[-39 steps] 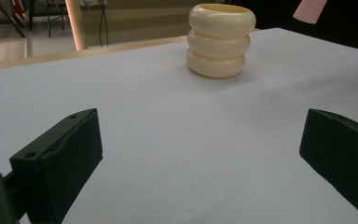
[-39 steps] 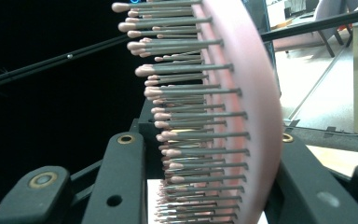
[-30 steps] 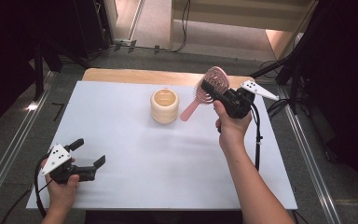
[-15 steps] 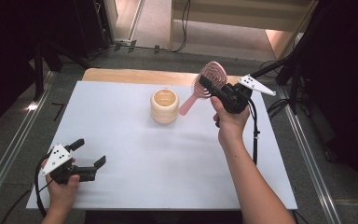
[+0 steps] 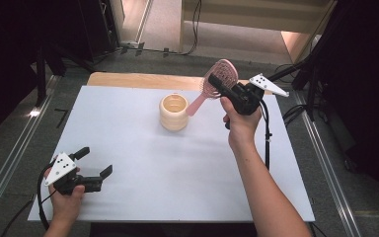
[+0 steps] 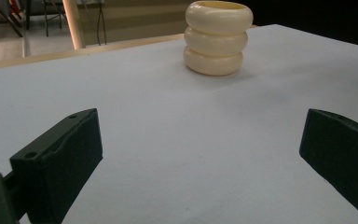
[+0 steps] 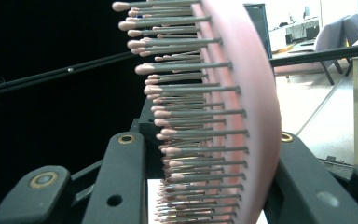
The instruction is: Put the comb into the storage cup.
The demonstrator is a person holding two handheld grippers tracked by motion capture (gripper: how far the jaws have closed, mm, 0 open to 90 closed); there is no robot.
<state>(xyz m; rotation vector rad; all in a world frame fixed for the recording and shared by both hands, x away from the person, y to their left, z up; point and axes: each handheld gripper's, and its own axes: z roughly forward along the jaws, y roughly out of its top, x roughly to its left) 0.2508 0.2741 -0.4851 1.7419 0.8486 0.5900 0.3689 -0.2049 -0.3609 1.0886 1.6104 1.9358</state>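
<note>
A pink hairbrush point(image 5: 223, 75) hangs in the air over the far right of the table, with my right gripper point(image 5: 217, 85) shut on its head. Its handle slopes down to the left, toward a cream ringed cup point(image 5: 173, 112) that stands upright mid-table. In the right gripper view the bristles of the hairbrush point(image 7: 242, 93) sit between the two jaws of my right gripper point(image 7: 205, 154). My left gripper point(image 5: 96, 161) rests low at the near left corner, open and holding nothing. The left gripper view has my left gripper point(image 6: 200, 154) spread wide, with the cup point(image 6: 218, 37) well ahead.
A white sheet point(image 5: 177, 197) covers the table, and a strip of bare wood point(image 5: 128, 79) shows along the far edge. Black stands and cables point(image 5: 296, 113) lie beyond the right side. Bare sheet lies between the left gripper and the cup.
My right hand has carried the brush a little farther from me and higher, and the handle's end now lies nearer the cup's rim. The left gripper has stayed put.
</note>
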